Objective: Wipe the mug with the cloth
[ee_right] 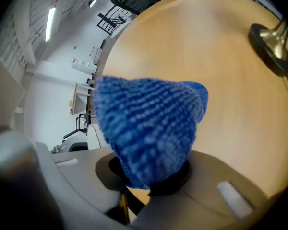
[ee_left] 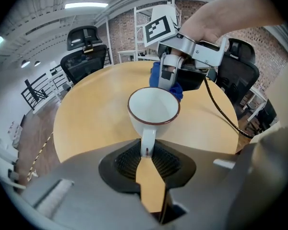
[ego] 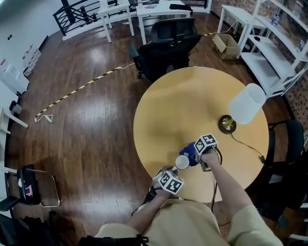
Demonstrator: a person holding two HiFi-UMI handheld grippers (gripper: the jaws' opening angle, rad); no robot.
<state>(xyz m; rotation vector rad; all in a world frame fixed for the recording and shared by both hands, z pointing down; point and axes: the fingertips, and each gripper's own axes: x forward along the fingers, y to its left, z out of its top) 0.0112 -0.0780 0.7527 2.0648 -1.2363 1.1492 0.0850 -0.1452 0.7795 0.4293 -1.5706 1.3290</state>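
A white mug (ee_left: 153, 110) with a dark red rim hangs over the round wooden table (ego: 185, 106), held by its handle in my shut left gripper (ee_left: 147, 152). The mug (ego: 182, 162) shows small in the head view near the table's front edge, with my left gripper (ego: 170, 176) just below it. My right gripper (ee_right: 151, 178) is shut on a blue knitted cloth (ee_right: 149, 128), which fills most of the right gripper view. In the left gripper view the cloth (ee_left: 156, 78) sits at the mug's far side, under my right gripper (ee_left: 170, 75); whether it touches the mug I cannot tell.
A brass-based lamp (ego: 227, 123) with a white shade (ego: 247, 103) stands on the table's right side, its cord (ego: 249, 146) running toward the edge. A black office chair (ego: 167, 47) stands behind the table. White shelving (ego: 277, 50) lines the right wall.
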